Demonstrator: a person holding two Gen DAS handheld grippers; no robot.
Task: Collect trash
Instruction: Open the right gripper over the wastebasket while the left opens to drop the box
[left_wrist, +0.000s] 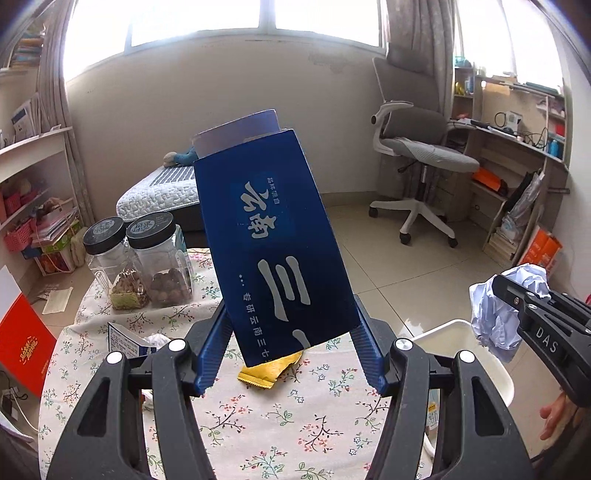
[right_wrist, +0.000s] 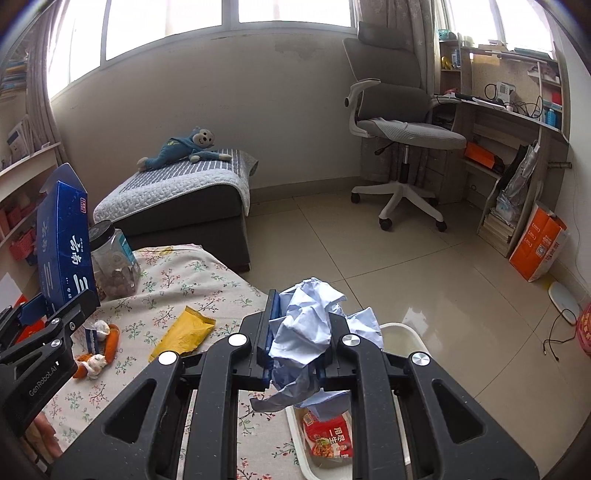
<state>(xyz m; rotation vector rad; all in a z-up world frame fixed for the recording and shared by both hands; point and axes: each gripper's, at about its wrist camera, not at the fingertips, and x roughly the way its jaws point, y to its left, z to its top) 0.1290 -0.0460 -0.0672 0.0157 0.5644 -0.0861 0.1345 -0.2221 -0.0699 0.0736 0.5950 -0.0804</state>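
My left gripper (left_wrist: 290, 306) is shut on the lower end of a tall dark blue carton (left_wrist: 273, 240) with white lettering, held upright above the floral-cloth table (left_wrist: 258, 424). In the right wrist view, that carton (right_wrist: 62, 236) and the left gripper (right_wrist: 55, 317) appear at the far left. My right gripper (right_wrist: 304, 310) is shut on a crumpled light-blue paper wad (right_wrist: 310, 325), held over the table edge beside a white bin (right_wrist: 402, 328). The same wad (left_wrist: 491, 321) shows at the right of the left wrist view. A red food packet (right_wrist: 328, 435) lies in the bin.
On the table lie a yellow wrapper (right_wrist: 183, 334), orange peels with tissue (right_wrist: 98, 350), a small blue-white box (left_wrist: 125, 341) and two black-lidded jars (left_wrist: 162, 254). Beyond are a padded bench with a toy monkey (right_wrist: 192, 147), an office chair (right_wrist: 402, 133), a desk (right_wrist: 509, 110) and tiled floor.
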